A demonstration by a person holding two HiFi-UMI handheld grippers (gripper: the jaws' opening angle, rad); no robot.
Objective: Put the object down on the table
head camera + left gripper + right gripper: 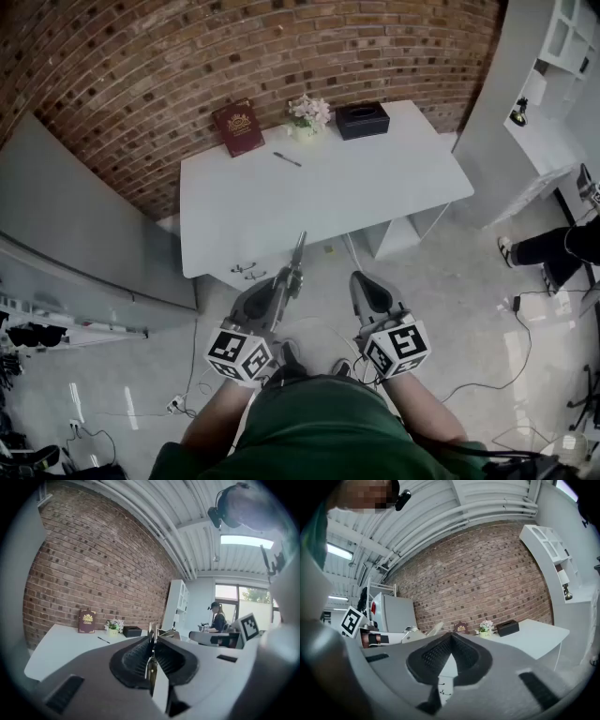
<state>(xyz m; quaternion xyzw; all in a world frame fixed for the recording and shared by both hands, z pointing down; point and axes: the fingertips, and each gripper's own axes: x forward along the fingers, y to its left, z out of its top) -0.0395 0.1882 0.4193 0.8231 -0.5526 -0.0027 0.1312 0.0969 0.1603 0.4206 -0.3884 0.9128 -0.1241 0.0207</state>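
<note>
the left gripper is pinching a thin grey stick, the right gripper is pressed together with nothing in it, and both are short of the white table, so the putting down is not done yet.

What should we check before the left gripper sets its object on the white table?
1. Grip: ok. The left gripper is shut on a thin rod-like object.
2. Drop zone: ok. The near half of the table is bare; the pen, book, flowers and tissue box sit farther back.
3. Gripper over table: not ok, it is short of the near edge.
4. Right gripper: ok, shut and empty.
5. Object's height above the tabletop: cannot tell.
</note>
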